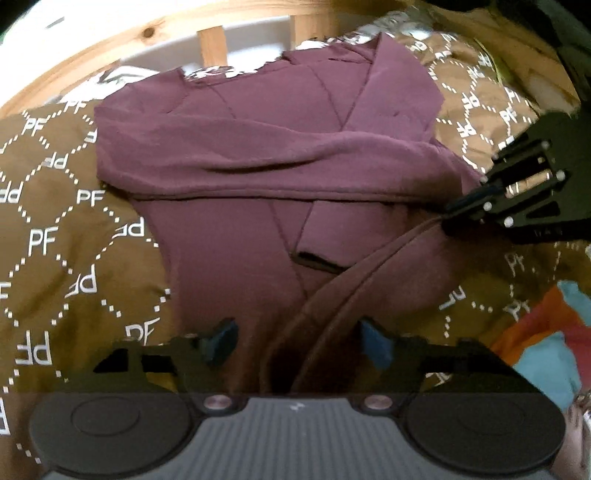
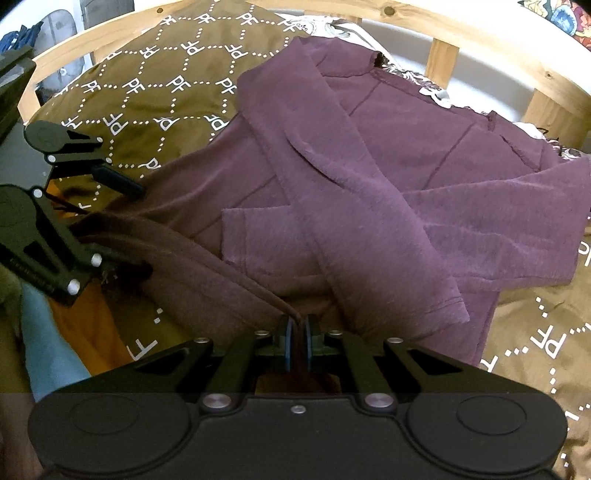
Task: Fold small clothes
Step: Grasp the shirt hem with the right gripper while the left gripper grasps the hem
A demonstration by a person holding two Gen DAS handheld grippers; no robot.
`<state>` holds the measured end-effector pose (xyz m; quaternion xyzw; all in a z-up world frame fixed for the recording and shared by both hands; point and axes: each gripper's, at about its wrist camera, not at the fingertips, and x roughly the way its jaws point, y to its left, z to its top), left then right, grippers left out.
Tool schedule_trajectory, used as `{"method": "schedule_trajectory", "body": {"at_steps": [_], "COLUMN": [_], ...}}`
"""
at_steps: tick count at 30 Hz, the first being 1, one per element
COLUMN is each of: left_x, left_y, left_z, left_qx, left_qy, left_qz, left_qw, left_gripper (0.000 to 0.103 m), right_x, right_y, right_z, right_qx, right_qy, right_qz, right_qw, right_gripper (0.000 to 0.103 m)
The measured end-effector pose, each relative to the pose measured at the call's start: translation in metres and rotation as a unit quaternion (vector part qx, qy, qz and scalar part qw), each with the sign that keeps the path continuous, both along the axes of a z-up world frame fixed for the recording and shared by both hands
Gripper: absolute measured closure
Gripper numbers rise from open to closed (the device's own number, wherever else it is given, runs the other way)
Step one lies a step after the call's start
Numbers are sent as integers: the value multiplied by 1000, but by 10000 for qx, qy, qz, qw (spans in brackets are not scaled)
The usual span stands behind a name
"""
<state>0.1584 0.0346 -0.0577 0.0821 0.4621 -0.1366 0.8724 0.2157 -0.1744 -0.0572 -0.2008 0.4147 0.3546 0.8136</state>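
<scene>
A brown bedspread (image 2: 147,107) printed with white dotted diamonds and the letters PF covers the bed. Along the bed's far edge runs a pale wooden frame (image 2: 480,22) with upright slats, a white wall behind it. A strip of white cloth with a dark floral print (image 1: 207,72) shows at that far edge. Orange and light-blue fabric (image 1: 546,332) lies bunched at the near edge.

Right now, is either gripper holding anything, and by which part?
The right gripper is shut on the maroon top, pinching the edge of its bottom hem. The left gripper is open around the same hem, pads not pressing it.
</scene>
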Motion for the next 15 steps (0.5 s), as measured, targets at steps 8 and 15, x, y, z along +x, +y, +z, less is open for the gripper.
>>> {"method": "schedule_trajectory", "body": {"at_steps": [8,15], "left_x": [10,16], "left_y": [25,33], "left_z": [11,10], "left_qx": [-505,-746], "left_qy": [-46,59], "left_qz": [523,742], "left_qw": [9973,9944], "left_gripper": [94,97], "right_x": [3,2], "right_y": [-3,-5], "right_z": [8,8], "right_qx": [42,-92], "right_qy": [-160,-73], "right_qz": [-38,142], "right_qw": [9999,9998], "right_gripper": [96,71]}}
